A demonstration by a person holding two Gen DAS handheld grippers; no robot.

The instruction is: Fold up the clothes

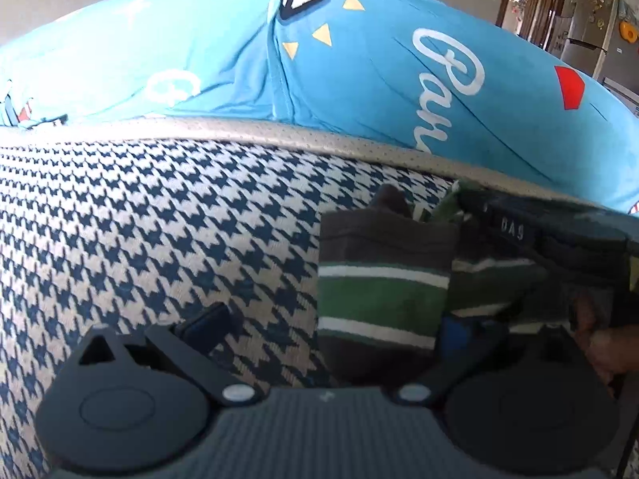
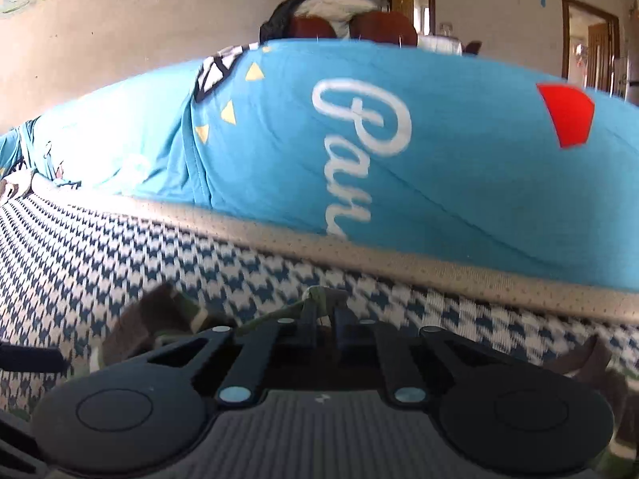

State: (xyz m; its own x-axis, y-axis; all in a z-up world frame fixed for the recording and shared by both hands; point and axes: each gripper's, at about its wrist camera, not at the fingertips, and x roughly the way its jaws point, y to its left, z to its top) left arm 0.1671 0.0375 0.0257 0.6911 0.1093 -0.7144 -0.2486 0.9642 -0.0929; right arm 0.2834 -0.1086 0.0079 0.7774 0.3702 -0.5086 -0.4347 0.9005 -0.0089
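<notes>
In the left wrist view, the left claw is gaping wide over the houndstooth cushion, gripping nothing, while the folded green-striped garment is lying between its 2 fingers toward 3 o'clock, below the blue bedsheet. In the right wrist view, the right claw is pinching tight on a bunched bit of that striped garment at 12 o'clock, with more of the cloth trailing toward 9 o'clock across the cushion.

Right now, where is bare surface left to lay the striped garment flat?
Bare houndstooth cover lies left of the striped garment, bounded behind by the beige piping. Beyond it the blue shirt fills everything. Right side is crowded by the right gripper.
</notes>
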